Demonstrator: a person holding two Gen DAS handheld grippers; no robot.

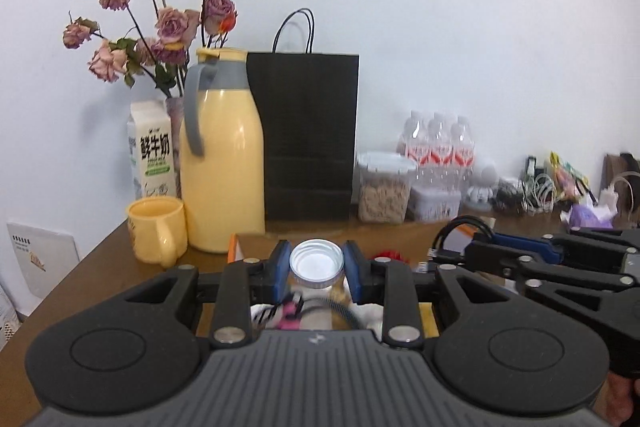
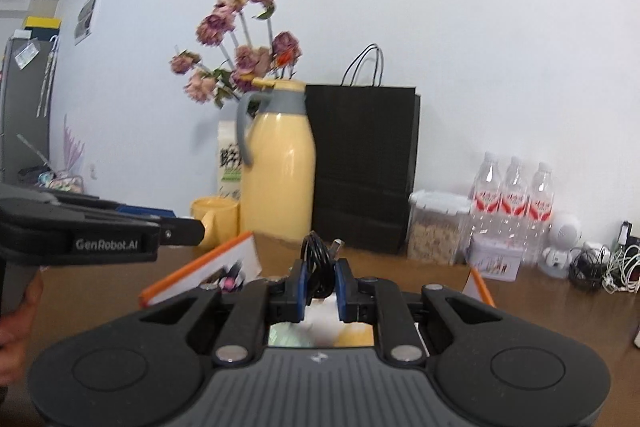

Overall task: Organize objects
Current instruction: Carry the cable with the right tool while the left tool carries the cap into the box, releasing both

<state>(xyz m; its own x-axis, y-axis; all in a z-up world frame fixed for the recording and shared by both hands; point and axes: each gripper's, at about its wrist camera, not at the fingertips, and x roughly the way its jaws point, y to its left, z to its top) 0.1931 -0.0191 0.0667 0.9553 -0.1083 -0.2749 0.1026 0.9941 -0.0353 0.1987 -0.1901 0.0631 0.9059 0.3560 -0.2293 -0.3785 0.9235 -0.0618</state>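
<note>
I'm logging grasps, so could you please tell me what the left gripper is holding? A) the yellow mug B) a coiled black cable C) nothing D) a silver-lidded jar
D: the left gripper is closed on the silver-lidded jar; the right gripper holds the black cable.

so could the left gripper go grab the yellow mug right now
Probably not yet. The left gripper is shut on a small jar with a silver lid, so its fingers are occupied. The yellow mug stands unobstructed ahead to its left beside the yellow thermos; it would need to release the jar first.
</note>
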